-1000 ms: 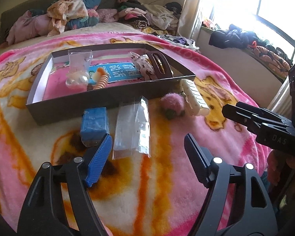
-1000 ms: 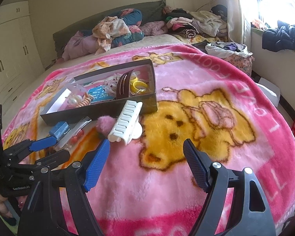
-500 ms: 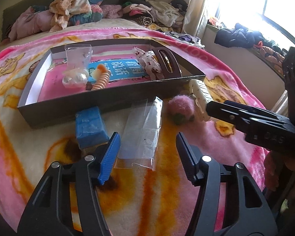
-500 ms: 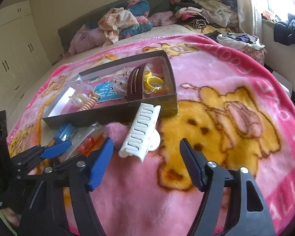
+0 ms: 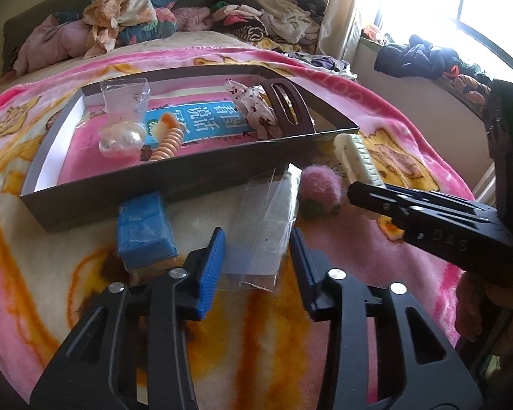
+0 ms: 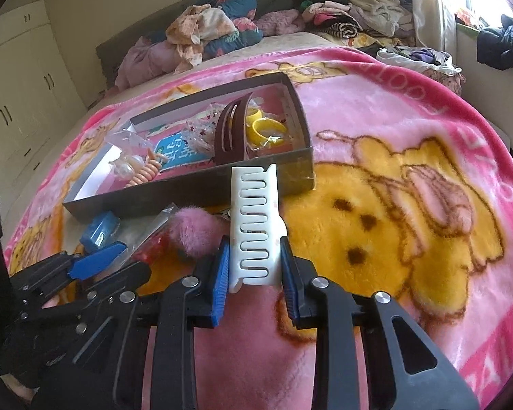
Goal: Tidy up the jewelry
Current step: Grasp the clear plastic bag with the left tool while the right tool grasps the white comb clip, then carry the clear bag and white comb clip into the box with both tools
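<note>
A dark shallow box on the pink blanket holds pearls, an orange spiral tie, a brown clip and yellow bangles. My right gripper has its pads against both sides of the white hair claw, which lies in front of the box. My left gripper is narrowed around the near end of a clear plastic packet lying on the blanket; the pads stand just beside it. A blue box lies left of it, a pink pompom right.
The bed is covered by a pink bear-print blanket. Piled clothes lie at the headboard. A window ledge with dark clothes is at the right. White wardrobes stand at the far left.
Both grippers moved forward and narrowed. The right one closed onto the white hair claw; the left one came in around the clear packet.
</note>
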